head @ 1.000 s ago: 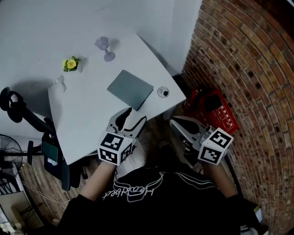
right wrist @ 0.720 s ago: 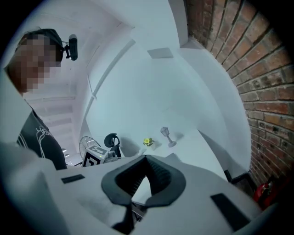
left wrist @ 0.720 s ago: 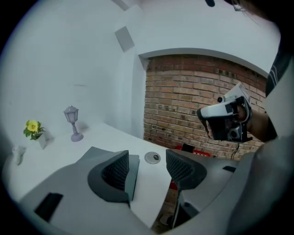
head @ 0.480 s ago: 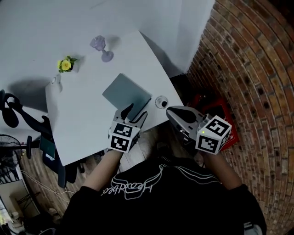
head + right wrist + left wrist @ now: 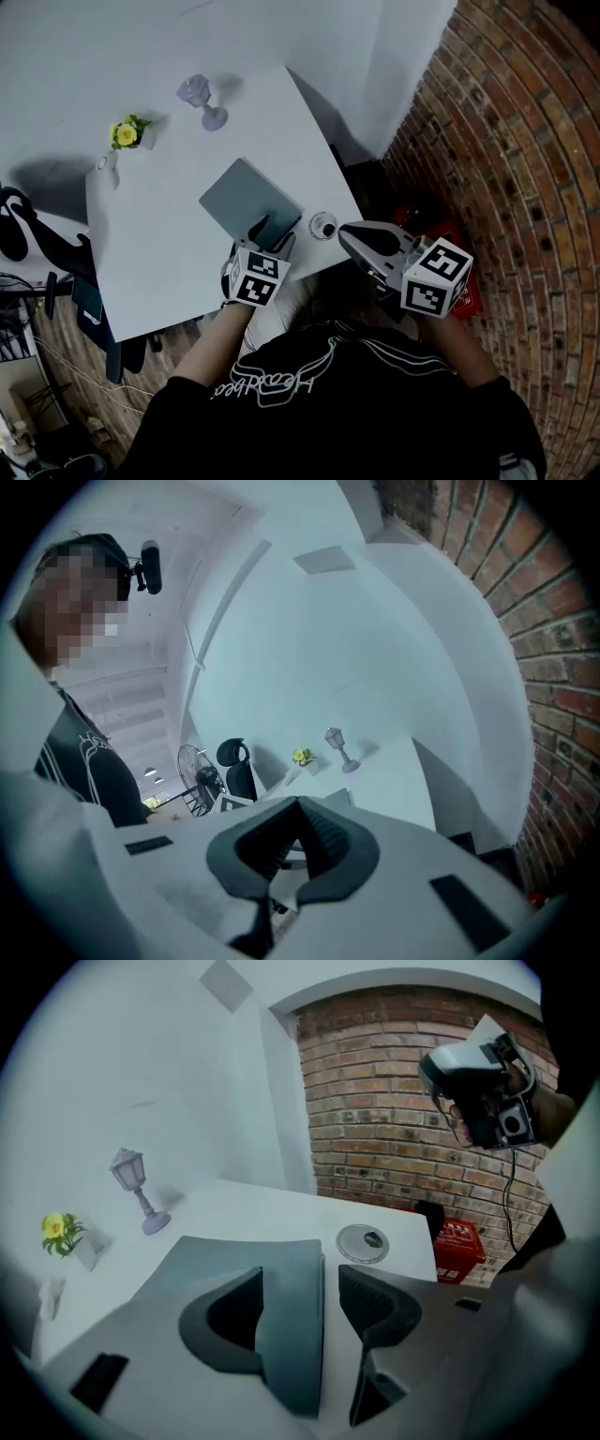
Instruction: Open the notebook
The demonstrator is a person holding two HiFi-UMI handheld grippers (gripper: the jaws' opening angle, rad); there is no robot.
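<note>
Head view: left gripper (image 5: 265,232) has advanced from the counter (image 5: 159,244) edge to the near corner of the closed notebook (image 5: 246,197). Right gripper (image 5: 349,232) waits to the right, off the counter.
Left gripper view: fingers (image 5: 375,1302) spread, notebook's near edge lined up between them, so grabbing the cover looks next.
Right gripper view: fingers (image 5: 328,841) pressed together, empty.

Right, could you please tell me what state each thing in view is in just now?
notebook: closed, lying flat on the table.
left hand-held gripper: open, the notebook's near edge between its jaws.
right hand-held gripper: shut, empty, held off the table.
lantern ornament: upright.
flower pot: upright.
</note>
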